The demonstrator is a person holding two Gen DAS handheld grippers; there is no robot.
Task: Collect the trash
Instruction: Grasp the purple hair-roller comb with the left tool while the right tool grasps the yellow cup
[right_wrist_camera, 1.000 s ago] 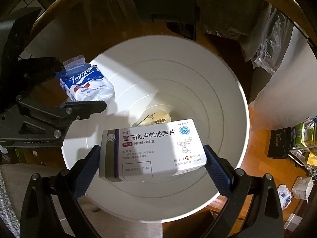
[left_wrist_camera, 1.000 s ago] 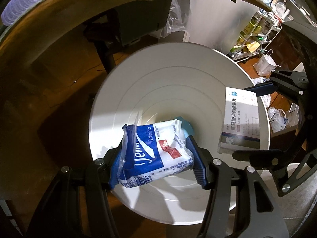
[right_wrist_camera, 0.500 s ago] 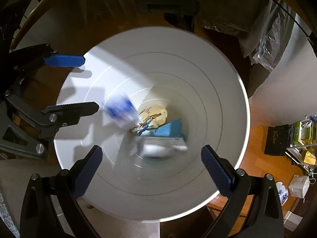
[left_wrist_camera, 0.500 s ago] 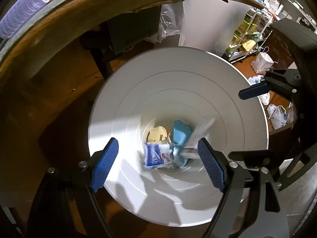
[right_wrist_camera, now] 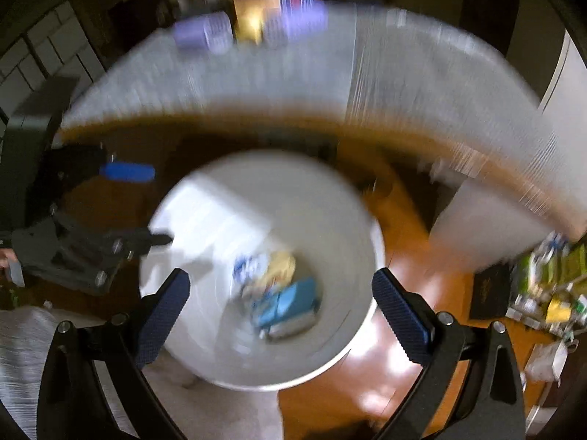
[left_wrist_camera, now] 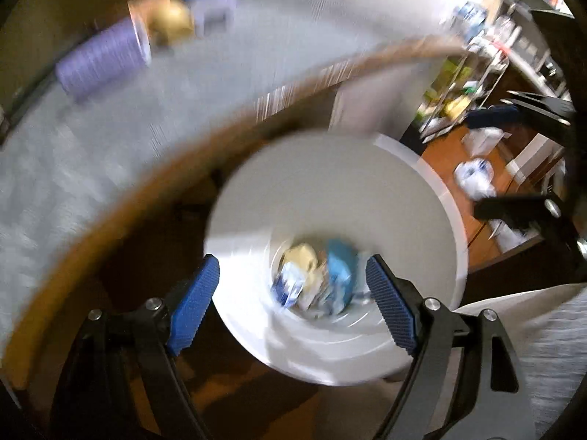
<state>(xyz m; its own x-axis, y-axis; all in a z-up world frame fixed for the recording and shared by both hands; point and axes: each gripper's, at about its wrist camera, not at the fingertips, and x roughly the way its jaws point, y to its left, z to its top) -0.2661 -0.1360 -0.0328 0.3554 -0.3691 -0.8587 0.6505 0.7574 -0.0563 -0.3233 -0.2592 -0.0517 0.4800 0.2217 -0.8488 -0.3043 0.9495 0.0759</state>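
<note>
A white round trash bin stands on the floor under the table edge; it also shows in the right wrist view. Blurred trash lies at its bottom: a white-and-blue tissue pack, a blue item and a yellowish piece; in the right wrist view a box lies beside the blue item. My left gripper is open and empty above the bin. My right gripper is open and empty above the bin. The left gripper also shows in the right wrist view.
A table with a grey cloth and a wooden edge arcs above the bin. Purple cup stacks and a brown box lie at its far side. Shelves and bags stand on the floor at the right.
Both grippers opened and dropped the tissue pack and the medicine box into the bin. Both have since lifted away, so the tabletop has come into view. The views are motion-blurred.
</note>
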